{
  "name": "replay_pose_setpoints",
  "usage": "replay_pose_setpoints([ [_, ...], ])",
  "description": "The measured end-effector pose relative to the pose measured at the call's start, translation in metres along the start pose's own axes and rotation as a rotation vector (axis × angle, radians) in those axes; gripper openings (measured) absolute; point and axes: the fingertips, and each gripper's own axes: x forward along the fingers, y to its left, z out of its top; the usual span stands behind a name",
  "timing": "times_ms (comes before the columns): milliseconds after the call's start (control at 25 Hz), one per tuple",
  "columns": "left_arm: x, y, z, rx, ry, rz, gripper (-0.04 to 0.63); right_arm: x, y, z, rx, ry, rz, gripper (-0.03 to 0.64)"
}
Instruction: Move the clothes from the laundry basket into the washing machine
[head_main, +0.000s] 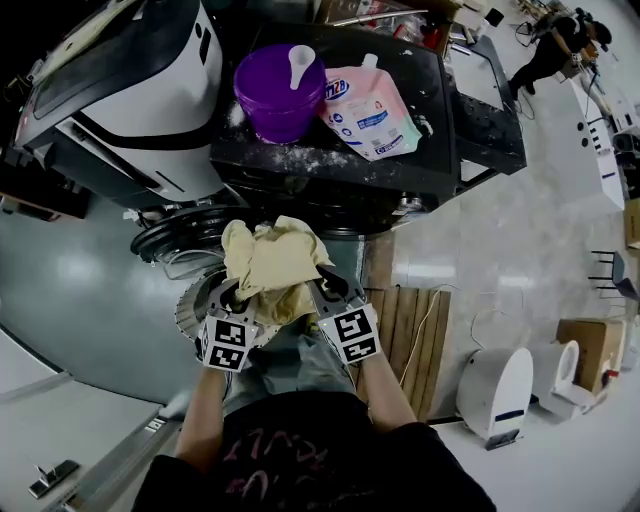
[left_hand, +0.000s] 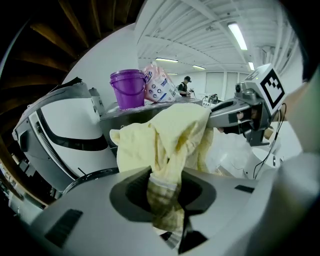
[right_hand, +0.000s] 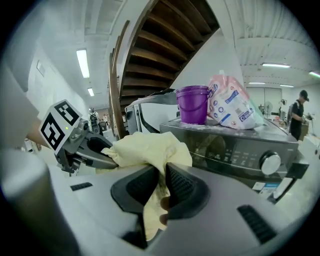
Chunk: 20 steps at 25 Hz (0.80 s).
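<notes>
Clamping one yellow garment (head_main: 270, 262) from both sides. The left tongs (left_hand: 165, 186) are drawn almost together on a bunched fold, and a ribbed hem hangs down through the narrow gap. The right tongs (right_hand: 161, 186) are narrower still, their ridged pads pinching a thin flap of the same cloth, with the loose end trailing below them. Each gripper view shows the opposite tongs gripping the far side of the bundle.

The garment is held up in the air between the two tongs. It is bunched and puffed on top, in front of the washing machine (right_hand: 235, 145) and off any surface. In the head view it sits just short of the machine's front edge.

A dark round door ring (head_main: 175, 238) lies at the machine's front left. A grey perforated rim (head_main: 190, 305) shows just under the left tongs, mostly covered.

On the machine's dusty top stands a purple bucket (head_main: 280, 95) with a white funnel (head_main: 300, 62) in it. A pink-and-white detergent pouch (head_main: 370, 112) leans beside it, touching or nearly so.

Left of the machine is a white housing with a black band (head_main: 130, 90). Right of the machine's front are wooden slats (head_main: 410, 335) on the floor. Well beyond the machine, a person (head_main: 555, 45) stands in dark clothes.
</notes>
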Motion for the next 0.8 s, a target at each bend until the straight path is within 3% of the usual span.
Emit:
replay_pose_setpoints([
  [400, 0.032, -0.056, 0.057, 0.021, -0.037, -0.042, 0.114, -0.048, -0.070, 0.004, -0.013, 0.009, -0.067, 0.057],
  [800, 0.045, -0.067, 0.069, 0.064, -0.071, -0.109, 0.114, -0.061, -0.082, 0.003, 0.013, -0.012, -0.156, 0.057],
])
